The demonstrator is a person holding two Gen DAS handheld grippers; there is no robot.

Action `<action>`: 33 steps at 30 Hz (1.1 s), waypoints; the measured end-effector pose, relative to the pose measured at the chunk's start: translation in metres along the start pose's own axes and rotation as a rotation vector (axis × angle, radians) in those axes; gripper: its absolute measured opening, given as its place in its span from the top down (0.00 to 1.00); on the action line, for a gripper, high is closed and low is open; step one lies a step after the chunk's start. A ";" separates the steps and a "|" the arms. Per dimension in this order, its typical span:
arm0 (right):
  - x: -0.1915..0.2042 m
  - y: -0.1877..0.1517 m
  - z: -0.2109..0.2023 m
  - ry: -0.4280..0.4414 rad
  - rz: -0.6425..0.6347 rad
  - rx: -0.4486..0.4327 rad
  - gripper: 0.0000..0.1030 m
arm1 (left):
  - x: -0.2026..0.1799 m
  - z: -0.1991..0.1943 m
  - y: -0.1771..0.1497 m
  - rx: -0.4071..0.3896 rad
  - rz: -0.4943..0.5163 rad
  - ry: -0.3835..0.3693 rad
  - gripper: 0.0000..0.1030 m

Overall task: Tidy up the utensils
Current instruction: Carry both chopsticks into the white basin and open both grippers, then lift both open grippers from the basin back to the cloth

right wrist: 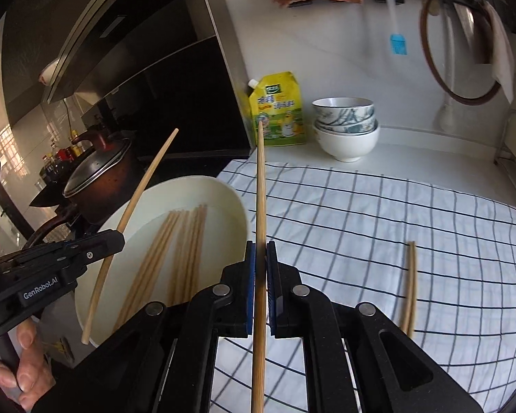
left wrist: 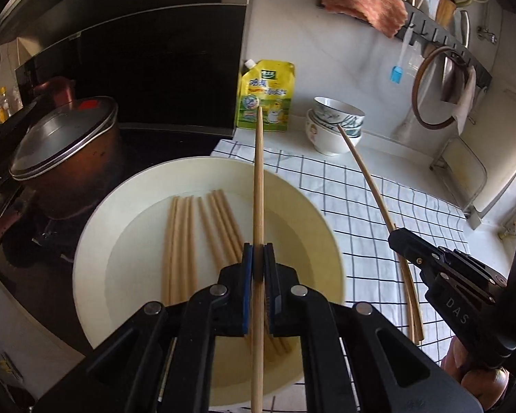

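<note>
Matt wooden chopsticks [left wrist: 185,237], a smooth, probably plastic basin [left wrist: 96,241], woven checked cloth [right wrist: 378,213].

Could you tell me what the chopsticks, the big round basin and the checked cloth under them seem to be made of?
Chopsticks: pale tan, matte, thin and round, so likely bamboo or wood.
Basin: cream, smooth, evenly coloured, with a thick rim, probably plastic, though enamel or ceramic cannot be ruled out.
Checked cloth: white woven fabric with dark grid lines, softly wrinkled, looks like cotton.
</note>
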State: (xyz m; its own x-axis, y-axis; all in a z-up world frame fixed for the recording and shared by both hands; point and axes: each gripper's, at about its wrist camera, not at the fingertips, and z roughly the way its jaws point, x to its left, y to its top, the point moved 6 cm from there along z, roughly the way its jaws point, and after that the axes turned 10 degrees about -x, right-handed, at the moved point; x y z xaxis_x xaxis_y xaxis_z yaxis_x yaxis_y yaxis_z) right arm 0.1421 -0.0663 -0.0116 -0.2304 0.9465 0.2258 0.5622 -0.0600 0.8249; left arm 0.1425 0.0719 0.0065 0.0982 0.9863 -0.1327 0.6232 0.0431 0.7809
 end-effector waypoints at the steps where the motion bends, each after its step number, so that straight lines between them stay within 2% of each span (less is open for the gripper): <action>1: 0.010 0.000 0.007 0.013 -0.006 0.008 0.94 | 0.008 0.002 -0.001 0.004 -0.004 0.008 0.93; 10: 0.063 -0.014 0.063 0.109 -0.009 0.131 0.94 | 0.050 0.023 -0.013 0.049 -0.013 0.060 0.93; 16: 0.073 -0.026 0.088 0.124 0.005 0.207 0.94 | 0.065 0.038 -0.026 0.097 -0.048 0.057 0.93; 20: 0.070 -0.034 0.092 0.114 0.006 0.233 0.94 | 0.072 0.044 -0.033 0.120 -0.055 0.083 0.92; 22: 0.069 -0.036 0.090 0.117 0.009 0.234 0.94 | 0.074 0.044 -0.034 0.118 -0.065 0.088 0.82; 24: 0.066 -0.034 0.085 0.105 0.004 0.215 0.93 | 0.075 0.041 -0.033 0.100 -0.068 0.099 0.63; 25: 0.065 -0.033 0.083 0.101 0.001 0.206 0.93 | 0.076 0.039 -0.032 0.090 -0.069 0.104 0.60; 33: 0.061 -0.032 0.069 0.092 -0.001 0.177 0.93 | 0.074 0.028 -0.030 0.077 -0.069 0.101 0.59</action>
State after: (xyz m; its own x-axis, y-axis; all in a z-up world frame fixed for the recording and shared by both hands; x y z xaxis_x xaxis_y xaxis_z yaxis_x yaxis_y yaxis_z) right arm 0.1648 0.0148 -0.0595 -0.2981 0.9133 0.2776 0.6911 0.0058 0.7228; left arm 0.1526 0.1393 -0.0442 -0.0234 0.9925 -0.1197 0.6839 0.1032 0.7222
